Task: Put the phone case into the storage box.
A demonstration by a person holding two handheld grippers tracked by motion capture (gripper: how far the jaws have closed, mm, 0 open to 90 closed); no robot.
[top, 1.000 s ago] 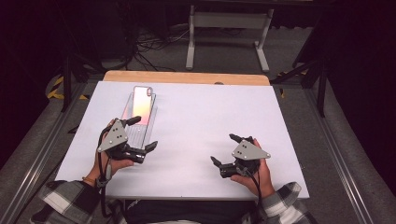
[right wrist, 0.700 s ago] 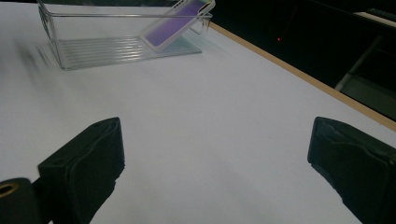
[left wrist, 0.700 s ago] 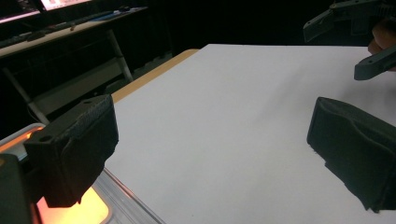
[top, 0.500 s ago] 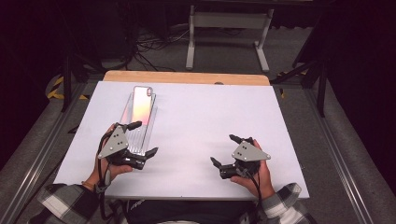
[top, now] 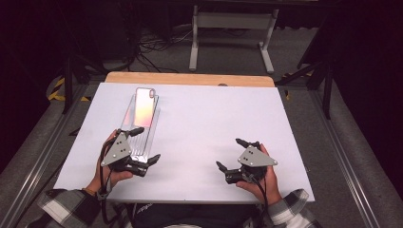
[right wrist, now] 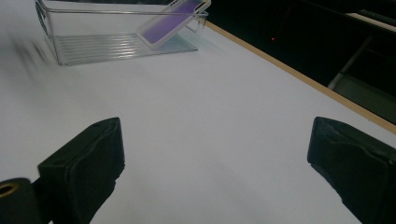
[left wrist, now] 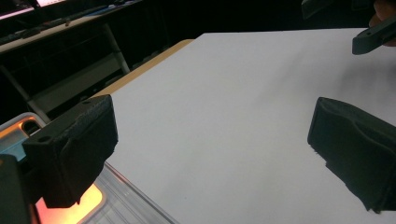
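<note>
A clear plastic tray lies on the left of the white tabletop. A phone in a pale case leans in its far end, glowing orange-pink. My left gripper is open at the tray's near end, one finger above the ribbed floor and the other past the near right corner. In the left gripper view it has nothing between its pads, and the tray's rim runs under the left jaw. My right gripper rests open near the front right. The right gripper view looks across at the tray and phone.
A wooden strip borders the table's far edge. Beyond it stand a white metal frame and cables on a dark floor. Metal rails run along both sides of the table. The other gripper shows at the upper right of the left gripper view.
My left gripper has drawn back toward the near edge, from beside the tray's middle to its near end. The right gripper has stayed put.
</note>
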